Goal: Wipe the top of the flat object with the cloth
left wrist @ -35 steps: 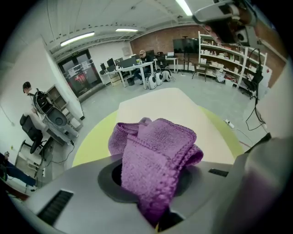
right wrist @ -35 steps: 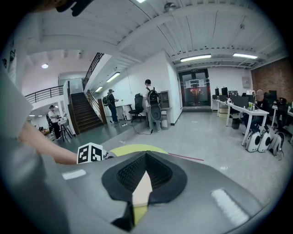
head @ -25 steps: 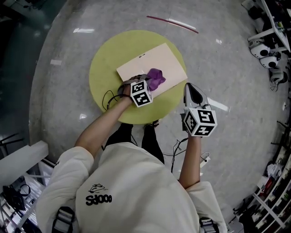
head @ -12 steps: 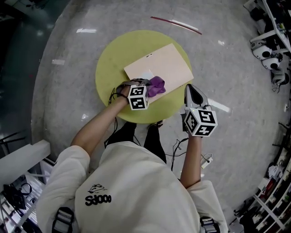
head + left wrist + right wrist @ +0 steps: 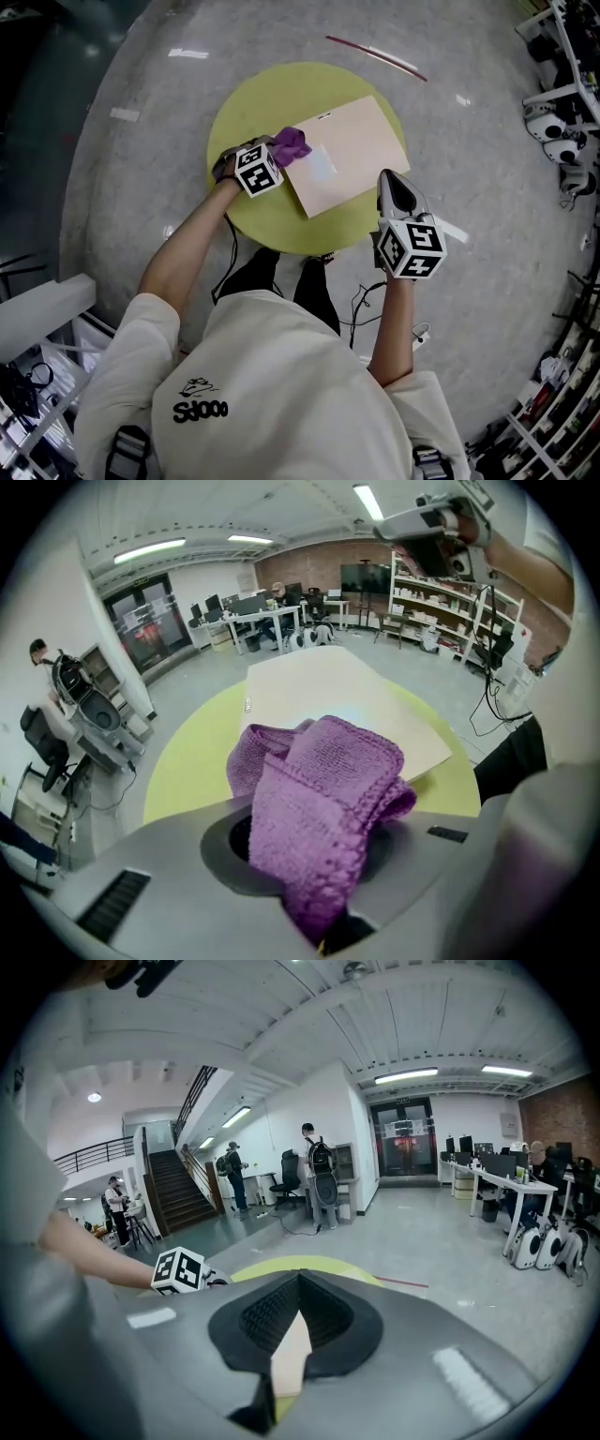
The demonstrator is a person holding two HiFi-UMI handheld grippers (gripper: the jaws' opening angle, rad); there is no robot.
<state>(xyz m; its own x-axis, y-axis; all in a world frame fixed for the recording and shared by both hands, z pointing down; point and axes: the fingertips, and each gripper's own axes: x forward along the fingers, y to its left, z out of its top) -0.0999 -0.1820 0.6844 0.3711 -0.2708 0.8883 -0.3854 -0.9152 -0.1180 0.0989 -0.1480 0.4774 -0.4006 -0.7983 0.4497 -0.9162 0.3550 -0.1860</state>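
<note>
A beige flat board (image 5: 349, 148) lies on a round yellow table (image 5: 246, 117). My left gripper (image 5: 279, 152) is shut on a bunched purple cloth (image 5: 292, 143), which sits at the board's left edge. In the left gripper view the cloth (image 5: 323, 794) fills the jaws, with the board (image 5: 337, 696) stretching beyond it. My right gripper (image 5: 397, 187) is shut and holds nothing; it hovers by the table's right rim, just off the board's near right corner. In the right gripper view its own jaws (image 5: 291, 1340) show a sliver of the board between them, and the left gripper's marker cube (image 5: 178, 1271) shows at left.
A pale sheen (image 5: 320, 164) marks the board near the cloth. A red strip (image 5: 375, 52) lies on the grey floor beyond the table. White machines (image 5: 553, 122) and shelving line the right side. Cables (image 5: 361, 305) trail under the table by my legs. People stand far off (image 5: 314, 1180).
My left gripper has dragged the cloth leftward across the board, from its near middle to its left edge. The right gripper has stayed where it was.
</note>
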